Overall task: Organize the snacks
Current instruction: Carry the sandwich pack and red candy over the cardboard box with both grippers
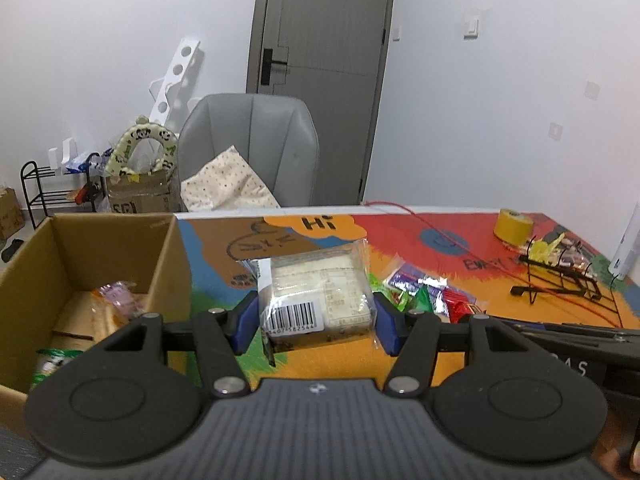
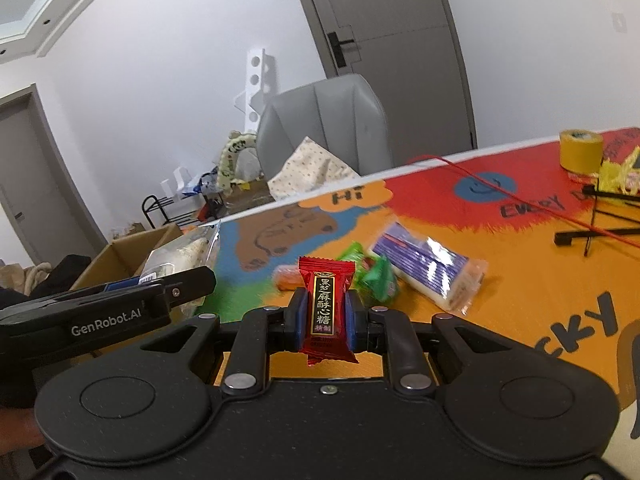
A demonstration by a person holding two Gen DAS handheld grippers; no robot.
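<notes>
Two grippers [image 1: 316, 320] [image 2: 326, 316] – crinkly clear pack [image 1: 316, 292], glossy red candy [image 2: 327, 308]

Clear-wrapped sandwich [image 1: 316, 292] held aloft, red candy [image 2: 327, 308] upright, clamped.

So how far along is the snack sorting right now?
Partly done: the cardboard box already holds a few snacks. In hand: the left gripper clamps a clear-wrapped cake, the right gripper a red candy. Left on the table: green candies, a purple-wrapped snack.
</notes>
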